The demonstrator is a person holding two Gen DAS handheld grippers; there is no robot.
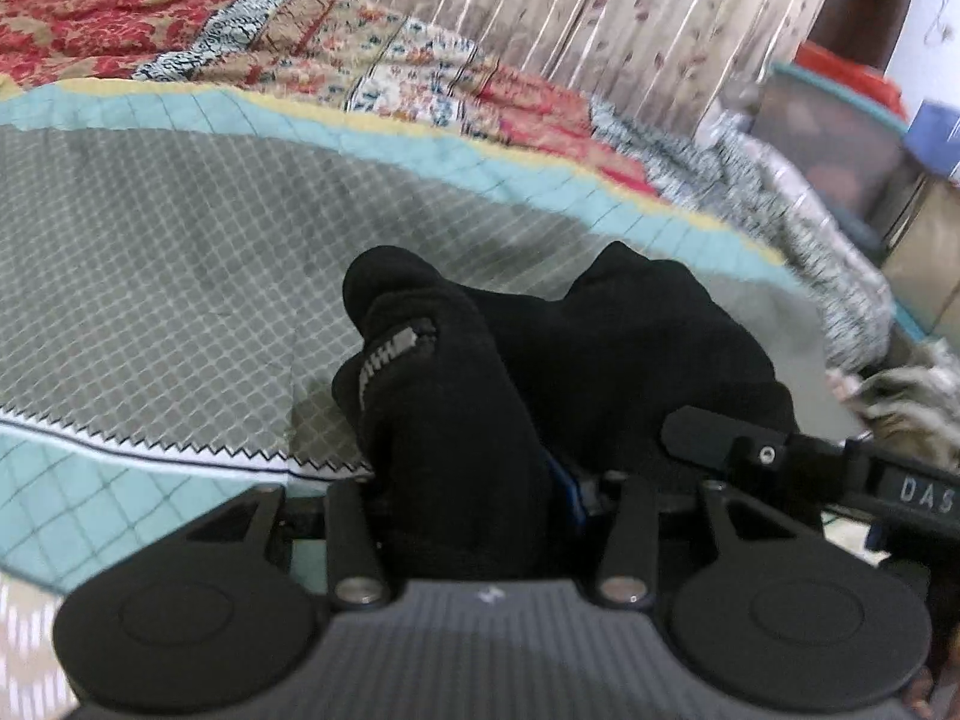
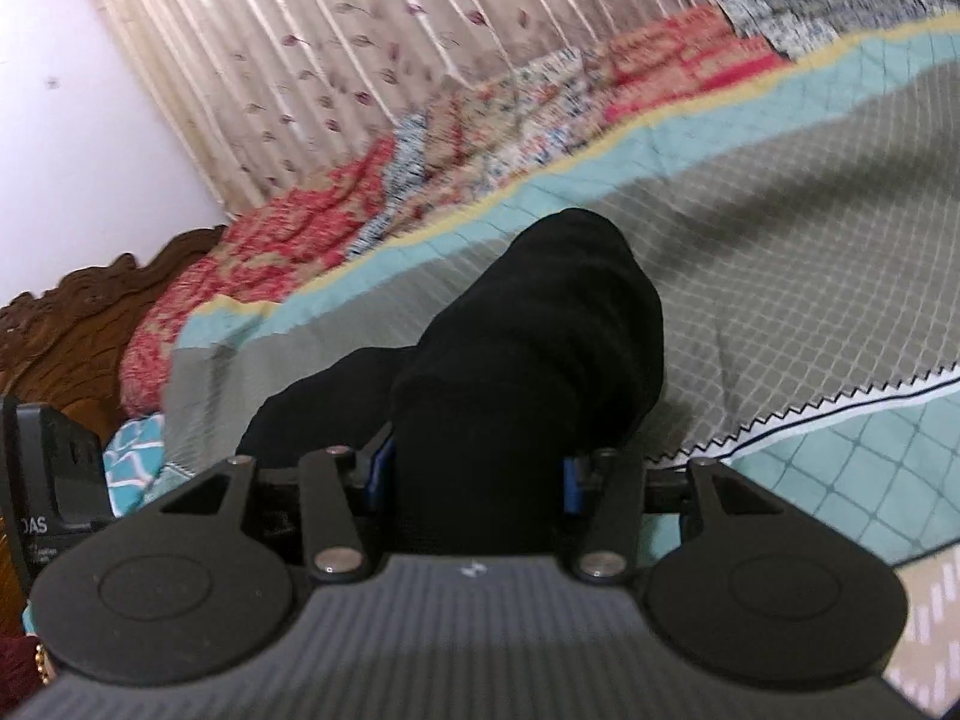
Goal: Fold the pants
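Fingers [image 1: 573,489] of the left gripper [image 1: 474,498] pinch a thick bunch of the black pants [image 1: 456,420]. Only a bit of blue pad shows beside the cloth; the rest is hidden by it. A silver zipper [image 1: 390,360] shows on the bunch. The pants hang over the grey checked middle of the bedspread [image 1: 150,252], near its white zigzag edge [image 1: 180,450].

In the right wrist view, the right gripper [image 2: 477,480] also pinches a fat fold of the pants [image 2: 528,348]. Its blue pads [image 2: 570,483] press on both sides of the cloth. Here too the pants sit above the grey checked part of the bedspread [image 2: 780,252], between the teal band at the far side and the zigzag edge at the near side.

A patchwork quilt [image 1: 420,78] with red flowers lies along the far edge of the bed. A striped curtain [image 2: 336,48] hangs behind it. A carved wooden headboard [image 2: 78,324] stands at the end of the bed. Both pictures are a bit blurry.
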